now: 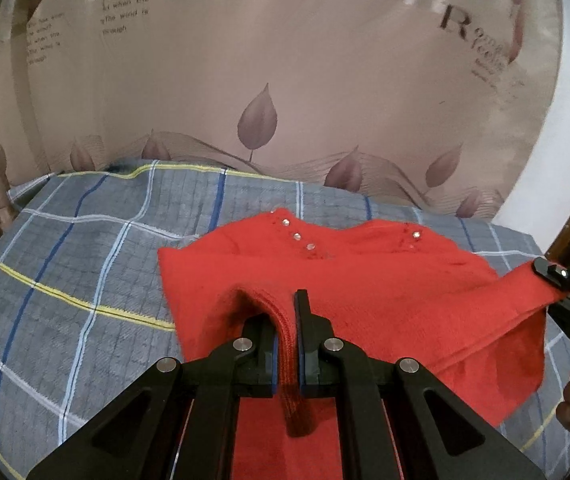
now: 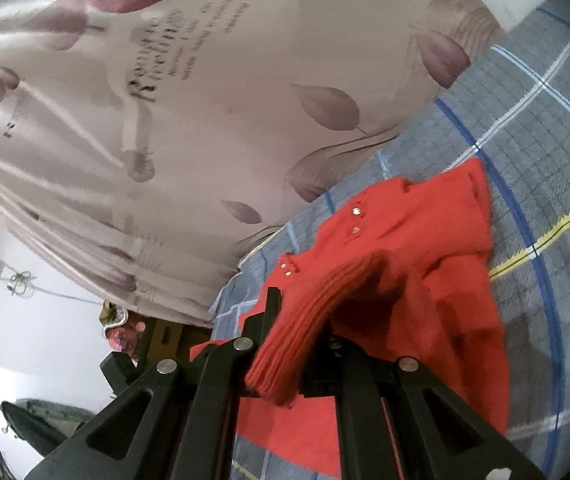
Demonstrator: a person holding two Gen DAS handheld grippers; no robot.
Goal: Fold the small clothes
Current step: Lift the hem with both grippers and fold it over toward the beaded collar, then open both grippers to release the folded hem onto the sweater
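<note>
A small red knitted top [image 1: 365,280] with shiny studs near its neck lies on a grey plaid cloth [image 1: 77,280]. My left gripper [image 1: 287,320] is shut on its ribbed hem, which hangs down between the jaws. My right gripper [image 1: 557,280] shows at the right edge of the left wrist view, shut on the other hem corner and holding it up. In the right wrist view the top [image 2: 425,240] is bunched, and my right gripper [image 2: 297,312] is shut on a ribbed edge that drapes over the right finger and hides it.
A pinkish curtain [image 1: 285,80] with leaf prints and lettering hangs right behind the plaid surface. It also fills the upper left of the right wrist view [image 2: 165,120]. A white wall [image 2: 45,340] and some dark objects sit at the lower left there.
</note>
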